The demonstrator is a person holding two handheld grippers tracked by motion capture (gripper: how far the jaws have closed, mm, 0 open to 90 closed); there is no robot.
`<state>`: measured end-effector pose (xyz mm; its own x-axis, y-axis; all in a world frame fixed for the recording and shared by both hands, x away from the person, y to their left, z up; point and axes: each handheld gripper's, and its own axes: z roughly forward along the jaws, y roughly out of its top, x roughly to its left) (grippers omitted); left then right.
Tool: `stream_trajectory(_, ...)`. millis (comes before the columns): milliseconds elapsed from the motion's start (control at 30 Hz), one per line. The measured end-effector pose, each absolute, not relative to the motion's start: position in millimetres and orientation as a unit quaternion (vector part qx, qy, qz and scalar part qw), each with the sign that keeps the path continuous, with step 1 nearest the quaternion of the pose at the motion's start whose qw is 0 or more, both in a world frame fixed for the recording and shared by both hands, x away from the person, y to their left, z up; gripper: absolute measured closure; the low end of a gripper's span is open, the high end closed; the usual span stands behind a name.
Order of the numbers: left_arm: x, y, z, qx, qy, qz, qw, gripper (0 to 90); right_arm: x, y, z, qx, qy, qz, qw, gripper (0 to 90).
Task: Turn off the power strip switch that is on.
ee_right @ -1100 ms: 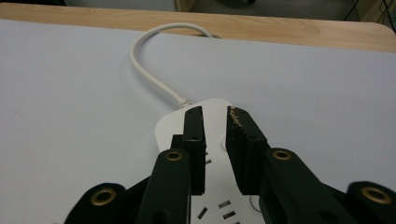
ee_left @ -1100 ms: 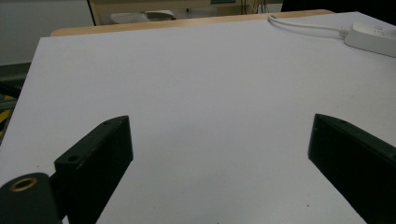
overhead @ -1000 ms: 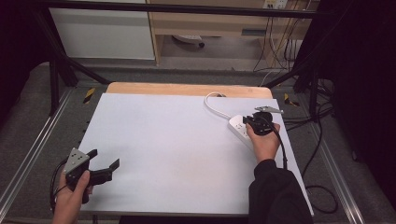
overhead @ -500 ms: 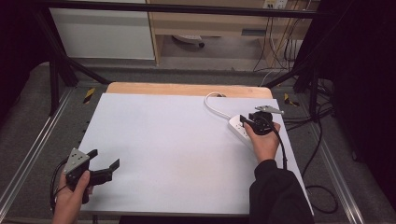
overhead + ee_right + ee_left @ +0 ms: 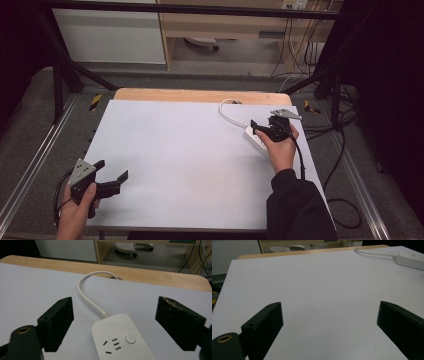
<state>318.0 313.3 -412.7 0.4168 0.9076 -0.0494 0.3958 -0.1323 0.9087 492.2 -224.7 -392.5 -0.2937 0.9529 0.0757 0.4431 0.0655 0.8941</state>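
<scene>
Two matte black jaws of the right gripper (image 5: 113, 322) have just been opening wide, straddling the smooth, round-cornered white power strip (image 5: 120, 340) untouched.

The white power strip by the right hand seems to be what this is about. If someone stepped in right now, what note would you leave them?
Right gripper: open, its fingers have just been opening, spread either side of the power strip without pressing it.
Left gripper: open and holding nothing, over the near left of the table.
Power strip: flat on the white sheet at the far right, socket holes and round button facing up, white cord curving off toward the table's far edge.
Done: cannot tell from this moment; nothing is plugged in.
Left: probably closing on the strip or pressing its button.
</scene>
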Motion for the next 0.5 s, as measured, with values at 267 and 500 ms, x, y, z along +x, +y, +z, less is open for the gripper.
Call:
stream_trajectory(267, 318, 313, -413, 0.701, 0.465, 0.274, 0.466, 6.5, 489, -221, -388, 0.52, 0.667, 0.456, 0.279, 7.2)
stream_trajectory(500, 318, 313, -413, 0.701, 0.465, 0.273, 0.467, 6.5, 486, -225, -380, 0.531, 0.655, 0.457, 0.284, 5.6)
